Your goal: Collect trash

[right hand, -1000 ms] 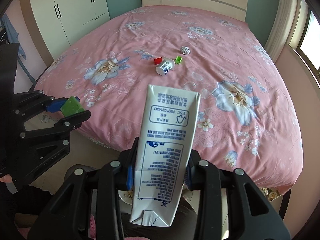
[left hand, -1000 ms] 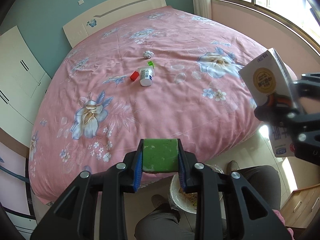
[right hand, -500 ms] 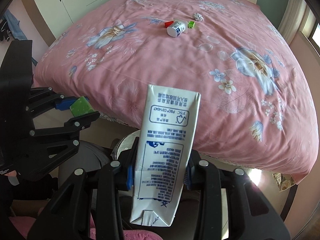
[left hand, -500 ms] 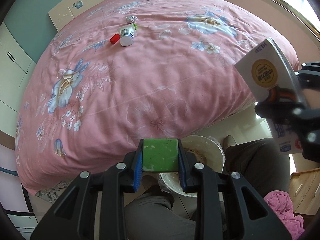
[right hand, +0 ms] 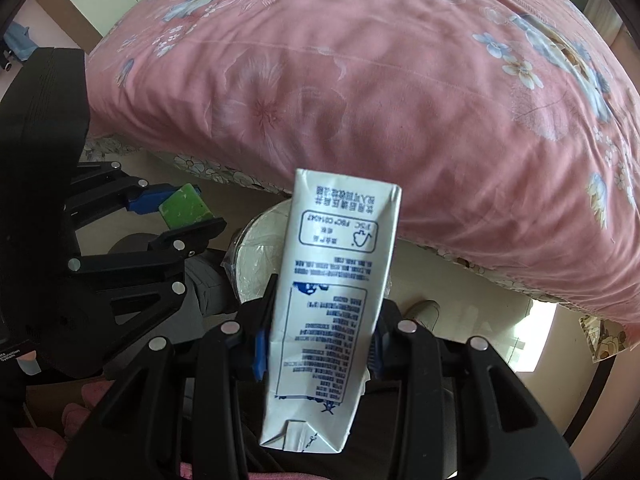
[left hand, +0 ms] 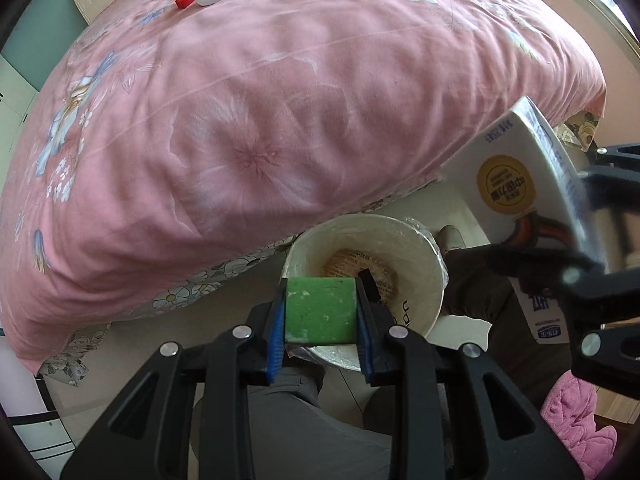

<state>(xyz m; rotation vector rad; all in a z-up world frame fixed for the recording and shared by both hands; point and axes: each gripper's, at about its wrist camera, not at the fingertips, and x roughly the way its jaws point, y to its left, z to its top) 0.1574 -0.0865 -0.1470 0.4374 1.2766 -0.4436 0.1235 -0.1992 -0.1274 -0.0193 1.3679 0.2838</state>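
Left wrist: left hand-held gripper (left hand: 320,322) clamps green block (left hand: 320,308) over lined bin (left hand: 424,240) by the bed's foot edge, centre before releasing; right wrist: right hand-held gripper (right hand: 320,344) grips milk carton (right hand: 332,300), drop clear of rim.

milk carton (right hand: 336,304): upside-down "FSC" mark legible, other print too small; bin (left hand: 416,312): partial letters "an"
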